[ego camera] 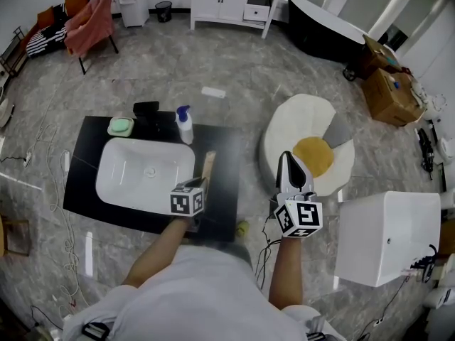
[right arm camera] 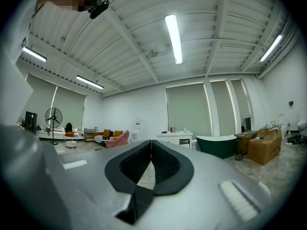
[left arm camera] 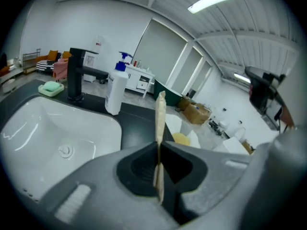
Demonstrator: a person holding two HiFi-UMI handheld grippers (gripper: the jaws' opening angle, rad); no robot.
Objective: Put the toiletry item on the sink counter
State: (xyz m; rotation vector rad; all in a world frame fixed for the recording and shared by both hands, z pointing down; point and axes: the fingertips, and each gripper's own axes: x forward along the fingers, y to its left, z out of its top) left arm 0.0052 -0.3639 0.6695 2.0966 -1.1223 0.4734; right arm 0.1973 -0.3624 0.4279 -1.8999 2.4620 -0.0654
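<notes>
1. fingers of your left gripper (left arm camera: 159,146) pinch the thin flat tan toiletry stick (left arm camera: 159,113) edge-on, ready to lay it on the black sink counter (ego camera: 224,158), at three o'clock of the white basin (ego camera: 121,172).
2. your right gripper (right arm camera: 151,146) is closed, empty and kept aside, clear of the work.

We see the toiletry item (ego camera: 208,166), a thin, flat, pale tan strip, in the lower middle of the head view. It points up the frame over the black desk (ego camera: 222,148), just right of the white basin (ego camera: 146,172). Its near end is pinched between the jaws of the left gripper (ego camera: 202,185). In the left gripper view the toiletry item (left arm camera: 159,123) shows edge-on at the centre, upright, rising from the closed jaws above the dark desk (left arm camera: 139,123). We cannot tell whether its far end touches the desk.
</notes>
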